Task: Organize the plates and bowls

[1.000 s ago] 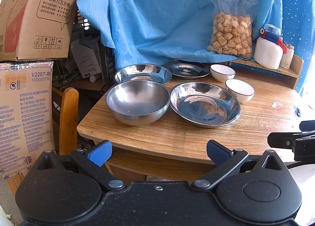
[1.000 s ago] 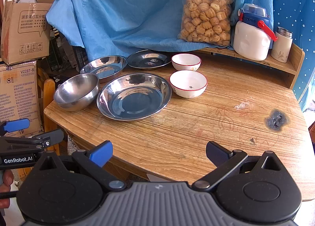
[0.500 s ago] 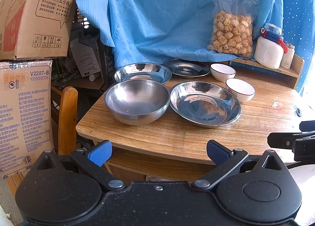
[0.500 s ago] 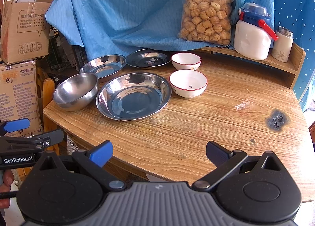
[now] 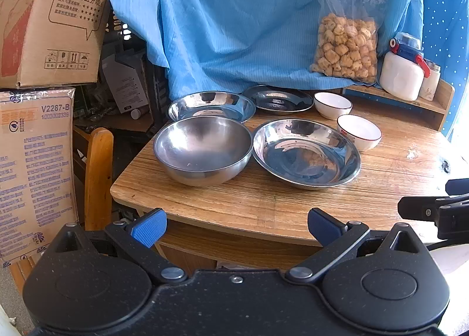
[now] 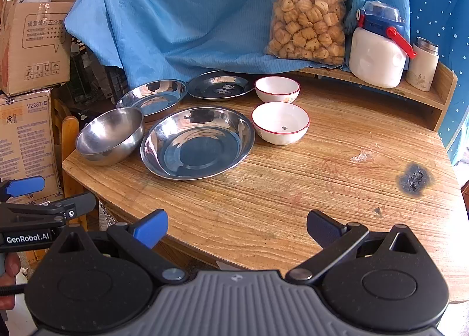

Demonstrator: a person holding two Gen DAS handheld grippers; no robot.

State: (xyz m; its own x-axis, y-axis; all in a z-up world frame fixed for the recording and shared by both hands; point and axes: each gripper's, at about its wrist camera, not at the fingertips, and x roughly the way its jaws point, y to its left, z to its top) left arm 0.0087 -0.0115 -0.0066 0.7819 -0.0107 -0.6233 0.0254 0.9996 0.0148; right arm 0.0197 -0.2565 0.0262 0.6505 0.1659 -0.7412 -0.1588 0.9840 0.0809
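Note:
On the wooden table point(image 6: 293, 189) stand a deep steel bowl point(image 5: 202, 150) point(image 6: 110, 135), a wide steel plate point(image 5: 306, 153) point(image 6: 198, 142), a second steel plate point(image 5: 211, 106) point(image 6: 152, 97) behind the bowl, and a dark steel plate point(image 5: 283, 98) point(image 6: 219, 85) at the back. Two white red-rimmed bowls point(image 6: 280, 122) point(image 6: 277, 88) sit to the right, the near one point(image 5: 359, 131) beside the wide plate. My left gripper point(image 5: 236, 223) is open and empty, short of the table's front edge. My right gripper point(image 6: 237, 226) is open and empty over the front edge.
Cardboard boxes point(image 5: 38, 43) are stacked at the left beside a wooden chair back point(image 5: 98, 175). A blue cloth point(image 6: 190, 13) hangs behind. A bag of snacks point(image 6: 307, 25), a white jug point(image 6: 376, 49) and a cup point(image 6: 423, 63) sit on the raised back shelf.
Both views have barely shifted; the dishes stand where they were and both grippers stay open.

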